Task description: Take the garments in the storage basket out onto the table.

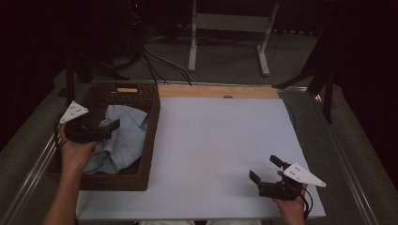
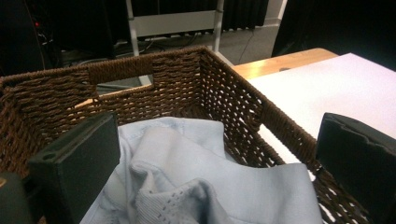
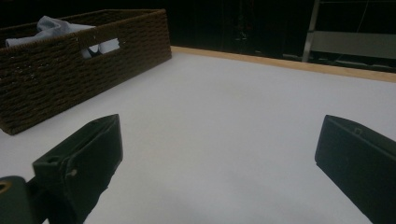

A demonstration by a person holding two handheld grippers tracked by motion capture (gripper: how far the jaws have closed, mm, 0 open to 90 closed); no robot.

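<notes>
A brown wicker basket (image 1: 155, 117) stands on the left side of the white table (image 1: 220, 150), and a crumpled light blue cloth (image 1: 124, 136) lies inside it. My left gripper (image 1: 109, 127) hangs over the basket's left half, just above the cloth. In the left gripper view, the left gripper (image 2: 215, 140) is open with its jaws wide apart over the cloth (image 2: 196, 186) and the basket's far wall (image 2: 187, 60) beyond. My right gripper (image 1: 266, 168) is open near the table's front right corner. The right gripper (image 3: 219, 135) holds nothing, with the basket (image 3: 70, 70) and cloth (image 3: 51, 25) to its far left.
A wooden strip (image 1: 216, 91) runs along the table's far edge. Beyond it, on the floor, stand a white frame (image 1: 230, 28) and some cables (image 1: 159, 61). Dark stands flank the table at both sides.
</notes>
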